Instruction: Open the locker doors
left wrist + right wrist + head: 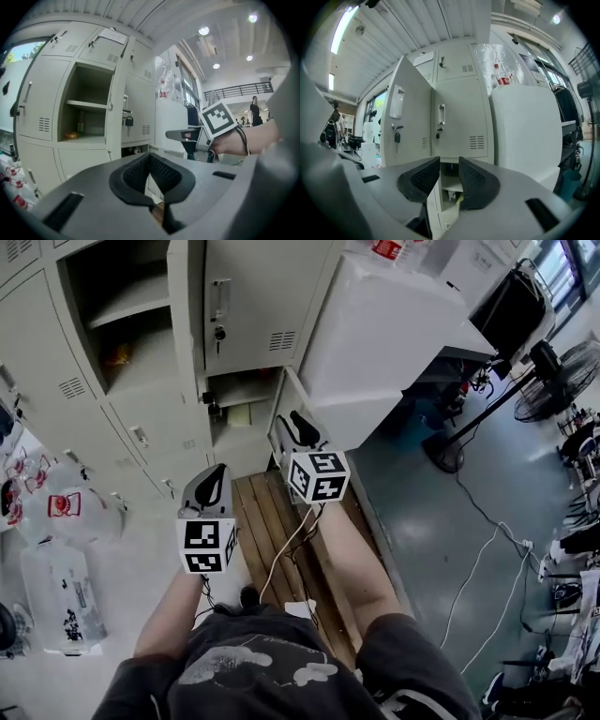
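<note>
The grey-white lockers (141, 418) fill the upper left of the head view. One upper compartment (127, 315) (86, 112) stands open with a shelf inside. Its door (246, 306) (405, 122) is swung out, a key hanging from the lock. Below it a lower compartment (239, 413) (450, 180) is also open. My right gripper (298, 418) (449, 164) is at that lower door's edge (281, 442), its jaws a little apart with no pad pressing on anything. My left gripper (217, 472) (151, 161) hangs back from the lockers, shut and empty.
A big white cabinet (384, 343) stands right of the lockers. Under me lies a wooden pallet (281, 540). Plastic-wrapped packs (66, 512) lie on the floor at left. A floor fan (553, 381) and cables (487, 549) are at right.
</note>
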`<act>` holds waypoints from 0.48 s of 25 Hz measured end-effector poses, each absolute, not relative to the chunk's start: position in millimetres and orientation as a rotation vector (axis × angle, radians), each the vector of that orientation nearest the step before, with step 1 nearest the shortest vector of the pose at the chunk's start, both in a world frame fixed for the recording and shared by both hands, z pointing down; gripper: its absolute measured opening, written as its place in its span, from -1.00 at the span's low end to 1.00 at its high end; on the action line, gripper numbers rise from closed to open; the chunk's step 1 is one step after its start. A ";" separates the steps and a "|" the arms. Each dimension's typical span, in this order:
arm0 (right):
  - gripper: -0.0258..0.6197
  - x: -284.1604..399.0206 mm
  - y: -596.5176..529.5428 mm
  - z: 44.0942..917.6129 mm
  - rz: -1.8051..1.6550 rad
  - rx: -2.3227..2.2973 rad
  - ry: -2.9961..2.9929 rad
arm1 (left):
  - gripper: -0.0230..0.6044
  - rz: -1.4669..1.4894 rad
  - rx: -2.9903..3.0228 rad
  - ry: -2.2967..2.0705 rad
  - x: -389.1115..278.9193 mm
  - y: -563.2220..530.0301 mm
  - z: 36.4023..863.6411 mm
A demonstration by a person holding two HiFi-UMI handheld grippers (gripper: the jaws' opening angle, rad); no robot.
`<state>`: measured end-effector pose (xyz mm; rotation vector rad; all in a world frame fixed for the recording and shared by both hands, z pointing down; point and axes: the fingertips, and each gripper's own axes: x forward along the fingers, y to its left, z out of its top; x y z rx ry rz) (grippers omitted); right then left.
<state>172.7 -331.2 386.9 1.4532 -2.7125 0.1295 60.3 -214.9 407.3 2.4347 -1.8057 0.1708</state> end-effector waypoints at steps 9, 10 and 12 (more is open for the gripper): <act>-0.47 96.7 -323.3 294.2 0.028 1.413 -2.815 | -0.90 0.088 2.415 -1.988 -25.5 -194.1 326.3; -0.47 89.9 -325.0 288.4 0.020 1.412 -2.823 | -0.90 0.088 2.416 -2.004 -33.6 -194.4 320.0; -0.47 78.7 -332.3 278.9 0.015 1.412 -2.841 | -0.90 0.091 2.408 -2.032 -48.4 -197.7 311.7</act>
